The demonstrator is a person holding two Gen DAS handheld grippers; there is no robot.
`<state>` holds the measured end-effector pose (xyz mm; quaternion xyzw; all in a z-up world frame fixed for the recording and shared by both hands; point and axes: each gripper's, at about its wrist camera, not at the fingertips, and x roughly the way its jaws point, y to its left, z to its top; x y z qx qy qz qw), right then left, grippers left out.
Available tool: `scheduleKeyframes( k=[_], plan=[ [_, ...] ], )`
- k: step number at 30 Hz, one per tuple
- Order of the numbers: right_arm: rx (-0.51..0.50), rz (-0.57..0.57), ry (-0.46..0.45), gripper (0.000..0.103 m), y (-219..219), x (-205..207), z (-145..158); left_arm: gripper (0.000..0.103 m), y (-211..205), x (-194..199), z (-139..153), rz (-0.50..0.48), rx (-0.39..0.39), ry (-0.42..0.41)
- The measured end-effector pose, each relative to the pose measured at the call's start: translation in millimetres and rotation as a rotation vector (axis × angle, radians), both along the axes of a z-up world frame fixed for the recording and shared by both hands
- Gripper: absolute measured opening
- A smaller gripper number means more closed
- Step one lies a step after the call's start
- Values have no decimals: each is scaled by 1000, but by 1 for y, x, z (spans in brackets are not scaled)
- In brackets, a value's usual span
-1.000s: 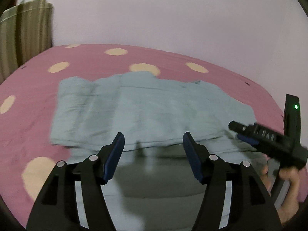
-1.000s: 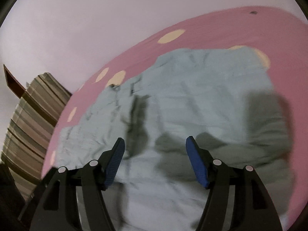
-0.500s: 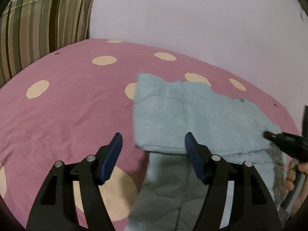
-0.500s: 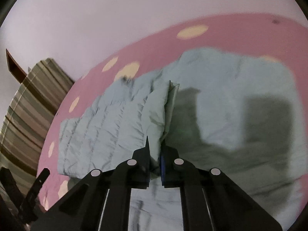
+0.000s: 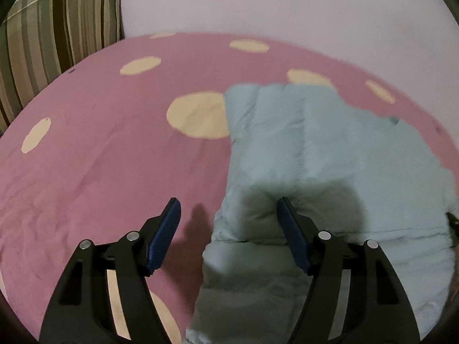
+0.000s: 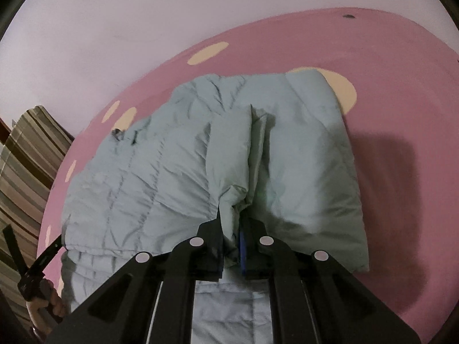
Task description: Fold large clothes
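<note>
A pale blue-green padded jacket (image 5: 330,149) lies partly folded on a pink bed cover (image 5: 100,143) with cream dots. My left gripper (image 5: 228,200) hangs open just above the jacket's left edge. Its right finger is over the cloth and its left finger over the cover, and the pads press on nothing. In the right wrist view my right gripper (image 6: 231,220) is shut on a raised fold of the jacket (image 6: 160,177), which bunches up from the jaws. A hand holds the left gripper (image 6: 34,272) at the lower left of that view.
A striped cushion (image 5: 57,28) stands at the bed's far left against a plain pale wall (image 5: 258,0). It shows again as the striped cushion (image 6: 23,157) in the right wrist view. Bare pink cover lies left of the jacket and to its right (image 6: 401,114).
My right gripper went from open to shut on a jacket fold and drew it up. My left gripper swung left to the jacket's left edge and came lower, still open.
</note>
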<state>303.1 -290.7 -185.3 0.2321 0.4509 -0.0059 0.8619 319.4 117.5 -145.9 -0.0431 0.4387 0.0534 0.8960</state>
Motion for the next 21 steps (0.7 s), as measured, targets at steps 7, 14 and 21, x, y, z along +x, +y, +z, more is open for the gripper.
scheduleKeyframes(
  k=[7, 14, 21],
  plan=[
    [15, 19, -3, 10, -8, -1, -2, 69, 2, 4, -6, -5, -17, 20],
    [-91, -26, -102, 46, -12, -12, 42, 69, 8, -3, 32, -3, -65, -97],
    [-80, 71, -86, 46, 15, 56, 35, 69, -28, 53, 16, -66, -3, -84]
  ],
)
